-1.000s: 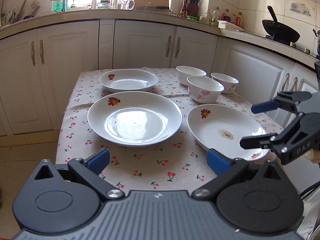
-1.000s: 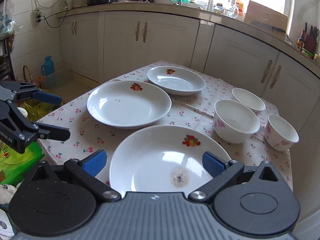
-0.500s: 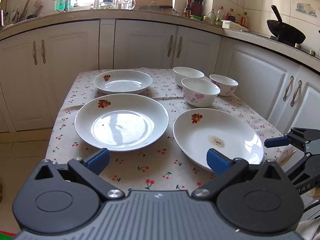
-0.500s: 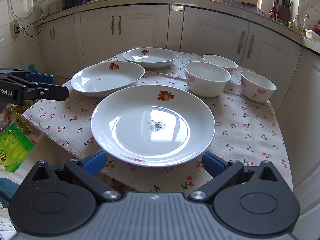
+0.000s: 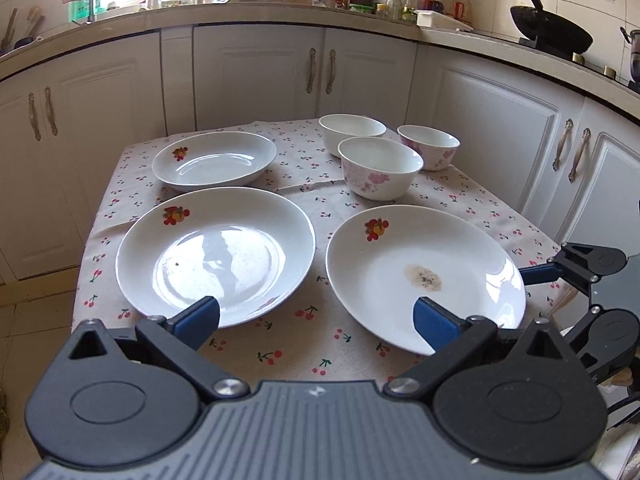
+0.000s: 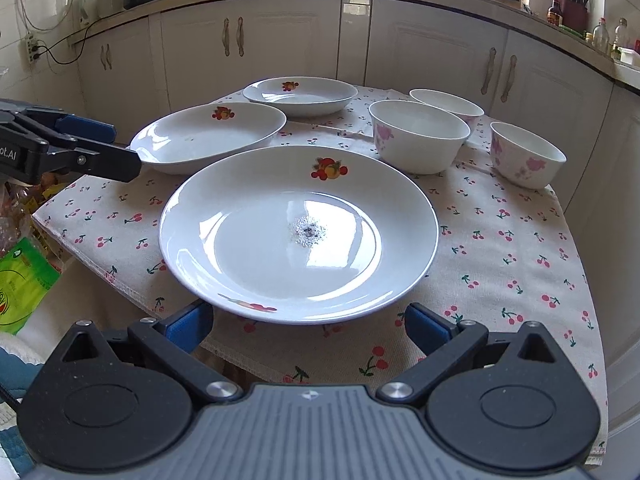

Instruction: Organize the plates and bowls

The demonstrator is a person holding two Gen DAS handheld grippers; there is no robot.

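White kitchen cabinets (image 5: 256,76) stand behind the small table with the cherry-print cloth (image 6: 500,248). On it I see three white ceramic plates with a fruit picture: the stained one (image 6: 298,232) fills the middle of my right view, the second (image 5: 216,254) lies at left centre of my left view, the smaller third (image 5: 214,160) above it. Three white bowls with pink flowers (image 5: 380,168) stand apart in the upper right. Nothing is stacked yet, so I judge the task is only at its beginning; all six pieces remain to be gathered. My left gripper (image 5: 316,316) is wide open and empty. My right gripper (image 6: 308,326) is also open, with the near rim of the stained plate between its fingers
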